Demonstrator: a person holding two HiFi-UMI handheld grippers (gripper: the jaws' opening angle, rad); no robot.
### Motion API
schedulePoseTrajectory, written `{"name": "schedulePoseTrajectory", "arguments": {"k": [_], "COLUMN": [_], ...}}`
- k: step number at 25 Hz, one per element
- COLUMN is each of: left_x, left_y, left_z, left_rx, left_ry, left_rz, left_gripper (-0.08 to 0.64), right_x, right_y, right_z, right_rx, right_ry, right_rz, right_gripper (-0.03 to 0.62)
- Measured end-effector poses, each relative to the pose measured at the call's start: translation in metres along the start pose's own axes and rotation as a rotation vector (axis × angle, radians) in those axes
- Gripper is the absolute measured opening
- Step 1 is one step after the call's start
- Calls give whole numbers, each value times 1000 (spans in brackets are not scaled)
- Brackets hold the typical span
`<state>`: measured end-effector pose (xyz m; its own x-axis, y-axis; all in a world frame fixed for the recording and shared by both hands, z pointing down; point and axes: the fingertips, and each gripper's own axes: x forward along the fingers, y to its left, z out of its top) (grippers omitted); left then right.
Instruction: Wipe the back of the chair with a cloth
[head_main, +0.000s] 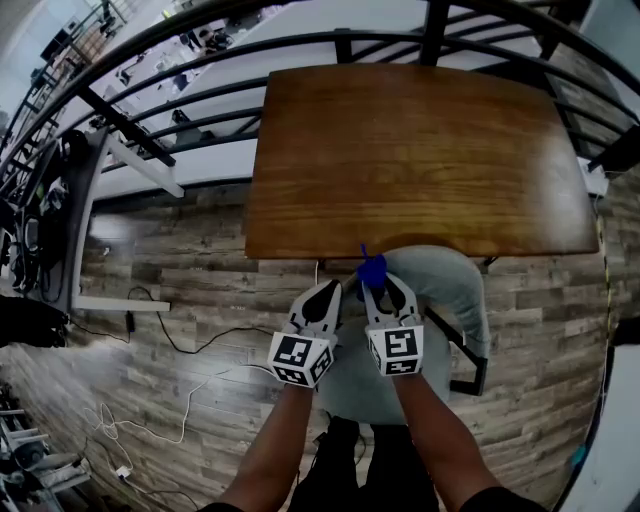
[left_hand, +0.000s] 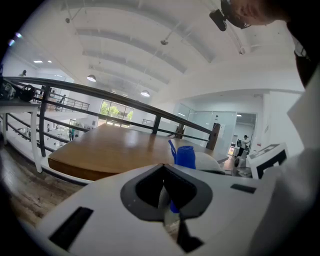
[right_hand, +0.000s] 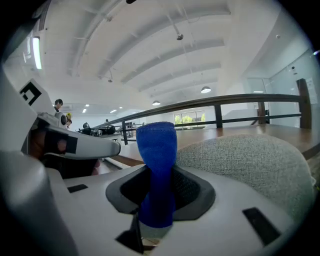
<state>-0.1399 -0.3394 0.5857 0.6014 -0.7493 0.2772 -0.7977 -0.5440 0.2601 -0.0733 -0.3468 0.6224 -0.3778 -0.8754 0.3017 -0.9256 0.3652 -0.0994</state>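
In the head view a grey upholstered chair (head_main: 445, 292) stands tucked against the near edge of the wooden table (head_main: 420, 150). My right gripper (head_main: 373, 284) is shut on a rolled blue cloth (head_main: 372, 268), held just above the top left of the chair back. In the right gripper view the blue cloth (right_hand: 156, 150) sticks up from between the jaws of my right gripper (right_hand: 156, 172), and the chair back (right_hand: 245, 165) lies close on the right. My left gripper (head_main: 334, 288) hangs beside it, jaws together and empty. The left gripper view shows my left gripper (left_hand: 163, 167), with the cloth (left_hand: 185, 156) beyond it.
A black metal railing (head_main: 200, 95) runs behind and around the table. White cables (head_main: 180, 345) trail over the wood-plank floor on the left. Dark equipment (head_main: 35, 230) stands at the far left edge. The chair's black frame (head_main: 470, 365) shows low on the right.
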Motion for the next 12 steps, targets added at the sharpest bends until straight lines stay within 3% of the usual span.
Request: {"name": "schedulePoseTrajectory", "arguments": {"k": [12], "left_x": [26], "left_y": [-23], "left_z": [-7], "left_rx": [-7], "left_ry": [15], "left_rz": [-15], "left_gripper": [-2], "right_x": [-9], "right_y": [-33], "right_z": [6], "right_rx": [30], "right_ry": [-15], "right_rz": [-22], "right_gripper": [117]}}
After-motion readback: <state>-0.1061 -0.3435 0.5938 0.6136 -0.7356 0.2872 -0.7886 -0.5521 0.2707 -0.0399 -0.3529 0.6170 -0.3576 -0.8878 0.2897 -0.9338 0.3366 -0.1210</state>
